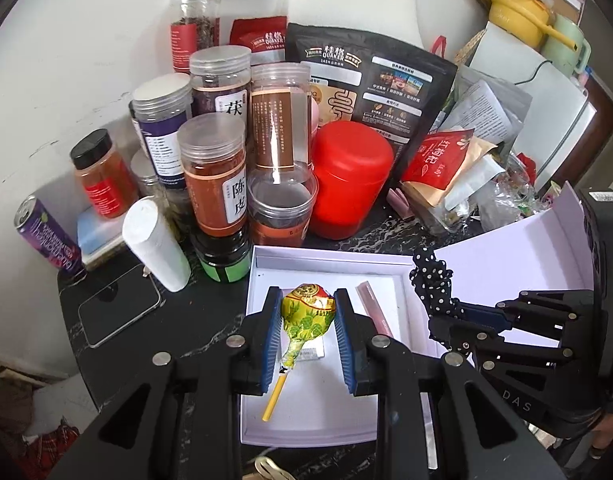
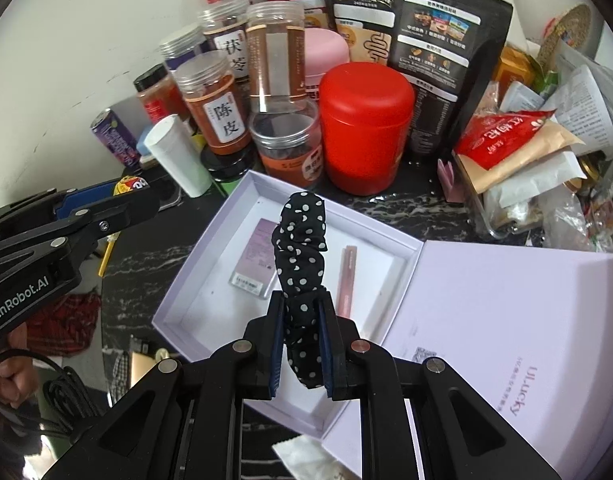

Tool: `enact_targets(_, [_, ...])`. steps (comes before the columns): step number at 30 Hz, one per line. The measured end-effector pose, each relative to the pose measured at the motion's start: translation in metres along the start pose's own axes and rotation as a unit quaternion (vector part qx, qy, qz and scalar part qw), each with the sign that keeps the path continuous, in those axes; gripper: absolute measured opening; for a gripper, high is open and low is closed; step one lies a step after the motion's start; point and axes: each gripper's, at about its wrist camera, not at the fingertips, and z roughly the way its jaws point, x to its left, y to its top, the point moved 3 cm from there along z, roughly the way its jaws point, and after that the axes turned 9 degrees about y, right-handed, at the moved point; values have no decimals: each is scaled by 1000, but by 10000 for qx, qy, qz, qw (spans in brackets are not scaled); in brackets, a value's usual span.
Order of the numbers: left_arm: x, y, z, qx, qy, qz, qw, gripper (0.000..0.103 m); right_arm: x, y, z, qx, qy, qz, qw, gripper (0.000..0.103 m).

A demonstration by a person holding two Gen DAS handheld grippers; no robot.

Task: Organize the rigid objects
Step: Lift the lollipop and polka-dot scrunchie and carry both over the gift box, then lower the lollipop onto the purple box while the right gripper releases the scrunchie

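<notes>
My left gripper (image 1: 306, 334) is shut on a lollipop (image 1: 307, 314) with a yellow-green wrapper and yellow stick, held above the open lilac box (image 1: 266, 258). My right gripper (image 2: 302, 344) is shut on a black polka-dot scrunchie (image 2: 302, 240), held over the same box (image 2: 210, 240). In the box lie a pink stick-shaped item (image 2: 345, 280) and a small lilac card packet (image 2: 254, 264). The right gripper with the scrunchie (image 1: 436, 280) shows at the right of the left wrist view. The left gripper (image 2: 118, 196) shows at the left of the right wrist view.
Jars (image 1: 216, 176), a red canister (image 1: 348, 180), a black Quaker bag (image 1: 370, 84) and loose packets (image 1: 446, 156) crowd the back of the black marble counter (image 1: 210, 320). A white tube (image 1: 156, 244), a can (image 1: 46, 236) and a phone (image 1: 118, 308) lie left. The box lid (image 2: 506, 340) lies open to the right.
</notes>
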Motion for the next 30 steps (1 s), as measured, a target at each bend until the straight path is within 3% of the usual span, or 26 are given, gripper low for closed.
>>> enact_targets(20, [-9, -13, 89, 754, -267, -44, 9968, 26, -42, 3, 62, 356, -73, 692, 9969, 16])
enact_targets(30, [-11, -32, 124, 1163, -87, 156, 9931, 26, -43, -4, 93, 620, -203, 669, 9956, 16])
